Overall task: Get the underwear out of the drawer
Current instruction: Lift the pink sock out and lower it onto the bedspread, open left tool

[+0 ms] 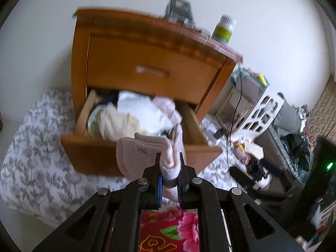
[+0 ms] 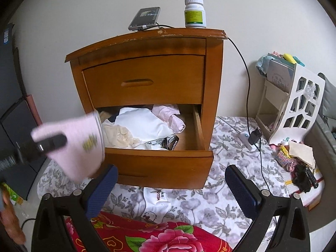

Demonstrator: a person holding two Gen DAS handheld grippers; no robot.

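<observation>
left gripper point(image 1: 169, 168) is clamped tight on a pale pink garment point(image 1: 147, 153), folded cloth bunched between the pads, the rest drooping over the left finger. it hangs in front of the drawer front, outside the drawer (could be a sock or underwear, the frames don't settle which). from the right wrist view the same pink garment point(image 2: 71, 145) shows at the left, blurred, with the left gripper's dark fingers across it.

right gripper point(image 2: 171, 189) jaws stand wide apart, nothing between the blue pads point(image 2: 100, 191). it hangs low in front of the nightstand point(image 2: 147, 67).

lower drawer point(image 2: 159, 161) is pulled out, upper one shut. inside the lower drawer: a white garment point(image 2: 145, 124), a beige garment point(image 2: 119, 136), a pale pink piece point(image 2: 170, 115) at the back right, and a black-and-white lettered waistband point(image 2: 166, 141) near the front.

a white printed garment point(image 2: 155, 203) lies on the floral sheet point(image 2: 210, 205) just in front of the nightstand, touching a red flowered blanket point(image 2: 147, 235).

on the nightstand top: a phone point(image 2: 145, 17) with a cable point(image 2: 245, 73) and a white pill bottle point(image 2: 194, 12).
</observation>
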